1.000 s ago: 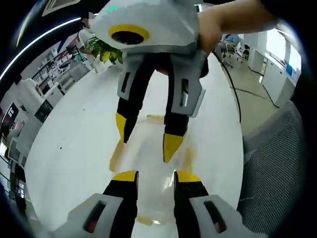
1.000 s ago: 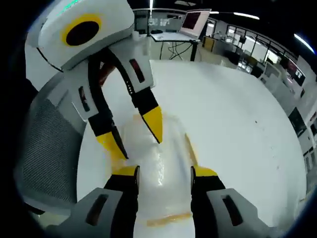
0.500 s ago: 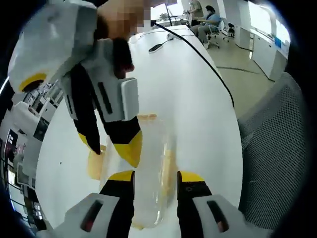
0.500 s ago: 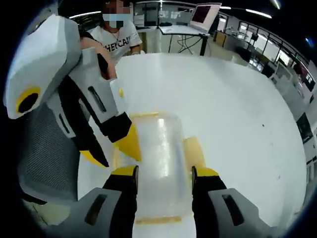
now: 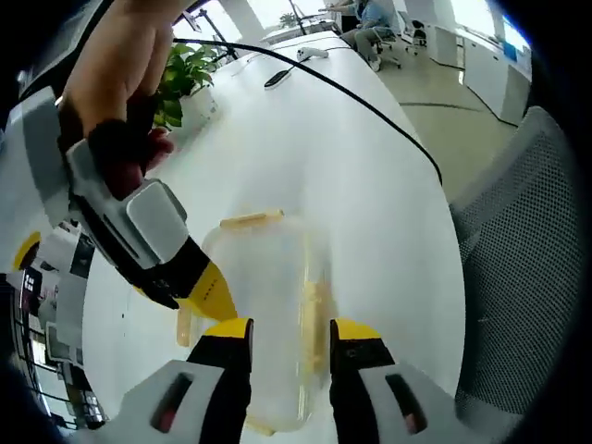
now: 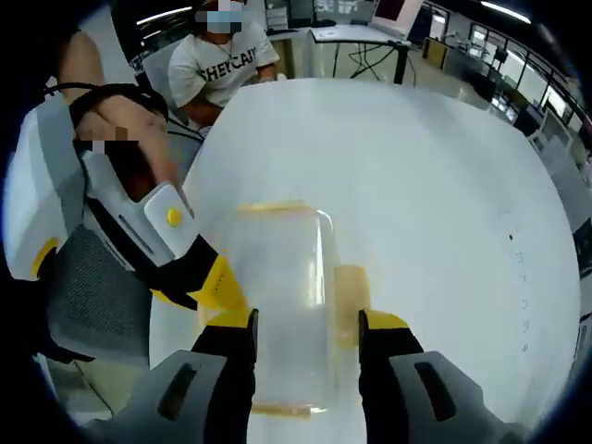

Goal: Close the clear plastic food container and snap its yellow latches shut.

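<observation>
Lid down on the clear food container, latches not yet snapped, as I judge it.

Left gripper view: my left tongs [image 5: 277,330] stand part open, astride the near end of the clear plastic food container [image 5: 266,314] on the white surface [image 5: 370,185], gripping nothing that I can see. The right tongs [image 5: 208,289] come in from the left beside the box; whether they touch it is hidden. A yellow latch [image 5: 252,219] lies at the far end.

Right gripper view: my right tongs [image 6: 301,326] also gape around the container [image 6: 282,305], empty. The side latch [image 6: 350,292] looks splayed outward; next I must press it flat against the wall. The left tongs [image 6: 220,287] sit just beside the box. The clear walls blur the lid seam, so I cannot confirm its seating.
</observation>
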Demonstrator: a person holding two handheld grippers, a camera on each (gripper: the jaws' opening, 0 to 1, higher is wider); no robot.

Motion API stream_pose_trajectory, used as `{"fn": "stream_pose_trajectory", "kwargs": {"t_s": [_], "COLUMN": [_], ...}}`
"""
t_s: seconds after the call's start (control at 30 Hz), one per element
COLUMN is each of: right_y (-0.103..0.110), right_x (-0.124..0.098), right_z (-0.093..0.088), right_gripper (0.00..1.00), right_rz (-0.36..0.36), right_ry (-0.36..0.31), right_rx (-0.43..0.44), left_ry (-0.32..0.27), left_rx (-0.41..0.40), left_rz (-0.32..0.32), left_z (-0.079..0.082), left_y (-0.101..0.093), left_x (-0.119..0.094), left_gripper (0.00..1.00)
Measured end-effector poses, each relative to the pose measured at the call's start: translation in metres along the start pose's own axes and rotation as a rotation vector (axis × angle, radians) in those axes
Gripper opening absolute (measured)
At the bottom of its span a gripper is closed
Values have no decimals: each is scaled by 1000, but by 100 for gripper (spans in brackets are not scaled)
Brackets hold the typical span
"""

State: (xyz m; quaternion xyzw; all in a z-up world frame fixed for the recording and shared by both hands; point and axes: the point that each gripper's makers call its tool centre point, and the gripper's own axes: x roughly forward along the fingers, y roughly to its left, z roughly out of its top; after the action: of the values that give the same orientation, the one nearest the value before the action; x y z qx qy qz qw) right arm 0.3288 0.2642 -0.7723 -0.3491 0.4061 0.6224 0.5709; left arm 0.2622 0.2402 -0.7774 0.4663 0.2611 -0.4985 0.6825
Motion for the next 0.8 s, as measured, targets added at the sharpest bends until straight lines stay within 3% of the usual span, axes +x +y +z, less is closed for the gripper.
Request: {"fn": "stream_pose_trajectory", "kwargs": {"t_s": [0.2,0.33,0.53,0.8], "right_y": [0,-1,1,2], "right_x": [6,8,11,12], "right_z": [-4,-4,-4,-5], "right_gripper": [40,40,39,37], "right_rz": [76,96,116,105], "right_ry": [39,61,156,230], "right_rx": [55,41,25,0], "left_ry": [-3,4,27,144], "left_rx": [-6,3,12,4], "left_rz": [3,19,41,48], "left_z": [0,1,1,0], "left_y": [4,4,4,4], "left_x": [1,4,6,7], "left_gripper": [26,26,26,26]}}
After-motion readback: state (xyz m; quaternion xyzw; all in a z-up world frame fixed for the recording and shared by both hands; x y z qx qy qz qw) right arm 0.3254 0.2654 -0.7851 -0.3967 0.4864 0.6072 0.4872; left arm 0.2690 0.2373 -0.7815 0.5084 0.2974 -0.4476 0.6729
